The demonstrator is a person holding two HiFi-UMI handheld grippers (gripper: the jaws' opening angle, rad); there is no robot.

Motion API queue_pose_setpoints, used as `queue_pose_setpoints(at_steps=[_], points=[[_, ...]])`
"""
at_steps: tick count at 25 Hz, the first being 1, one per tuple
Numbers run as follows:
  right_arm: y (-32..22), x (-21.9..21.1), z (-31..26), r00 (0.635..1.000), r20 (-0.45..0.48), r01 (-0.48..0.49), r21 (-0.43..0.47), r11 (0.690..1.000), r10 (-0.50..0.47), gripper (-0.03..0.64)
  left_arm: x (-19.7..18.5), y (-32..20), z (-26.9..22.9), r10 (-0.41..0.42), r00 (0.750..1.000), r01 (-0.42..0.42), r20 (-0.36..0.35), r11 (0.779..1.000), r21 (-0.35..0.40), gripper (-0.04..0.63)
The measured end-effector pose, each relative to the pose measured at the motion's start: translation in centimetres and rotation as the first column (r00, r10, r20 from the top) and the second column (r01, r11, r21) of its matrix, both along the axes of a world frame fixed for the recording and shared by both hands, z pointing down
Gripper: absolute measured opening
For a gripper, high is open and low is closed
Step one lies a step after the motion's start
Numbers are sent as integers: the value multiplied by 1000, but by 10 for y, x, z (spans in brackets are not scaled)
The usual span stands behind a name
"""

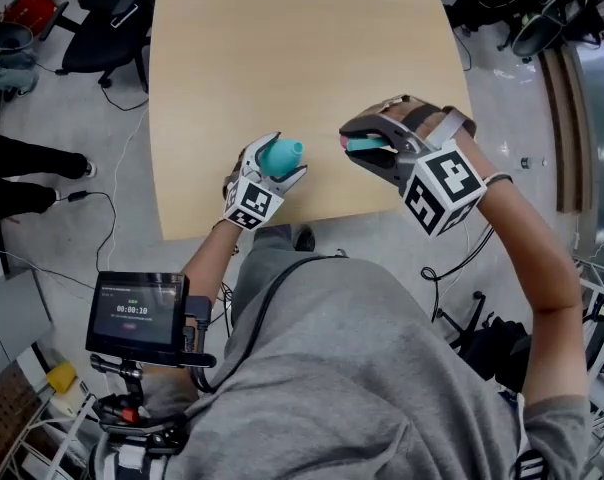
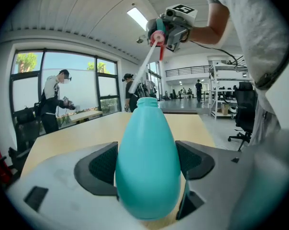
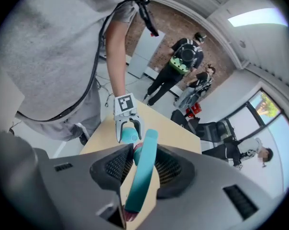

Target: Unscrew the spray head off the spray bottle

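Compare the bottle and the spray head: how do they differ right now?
The bottle is a fat egg shape; the spray head is slim. The bottle sits in the left gripper, the spray head in the right gripper. The bottle's neck is open; the spray head trails a white tube. Both are teal.

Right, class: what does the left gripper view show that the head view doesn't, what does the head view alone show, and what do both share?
Only the left gripper view: the white dip tube on the detached spray head, and the windows. Only the head view: the small monitor beside the person. Both: the teal spray bottle clamped in the left gripper, the right gripper holding the spray head, and the wooden table.
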State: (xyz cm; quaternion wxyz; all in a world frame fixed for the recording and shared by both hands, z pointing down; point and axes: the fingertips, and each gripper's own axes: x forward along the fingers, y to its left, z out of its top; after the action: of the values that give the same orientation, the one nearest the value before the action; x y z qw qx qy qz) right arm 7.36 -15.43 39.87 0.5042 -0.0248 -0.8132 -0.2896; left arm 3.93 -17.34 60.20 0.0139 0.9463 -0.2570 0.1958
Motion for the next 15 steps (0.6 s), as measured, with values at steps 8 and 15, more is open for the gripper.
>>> queue_pose_setpoints(at_steps=[8,15], points=[[-25,22,5,939,136,-324,44,945,316,133,-26,-17,13,-183,982,179,-54,981,-73,371],[-67,55,97,877,114,-481,200,853,468,133,-32,-28,14,-259,962,250,-86,963,-98,371]])
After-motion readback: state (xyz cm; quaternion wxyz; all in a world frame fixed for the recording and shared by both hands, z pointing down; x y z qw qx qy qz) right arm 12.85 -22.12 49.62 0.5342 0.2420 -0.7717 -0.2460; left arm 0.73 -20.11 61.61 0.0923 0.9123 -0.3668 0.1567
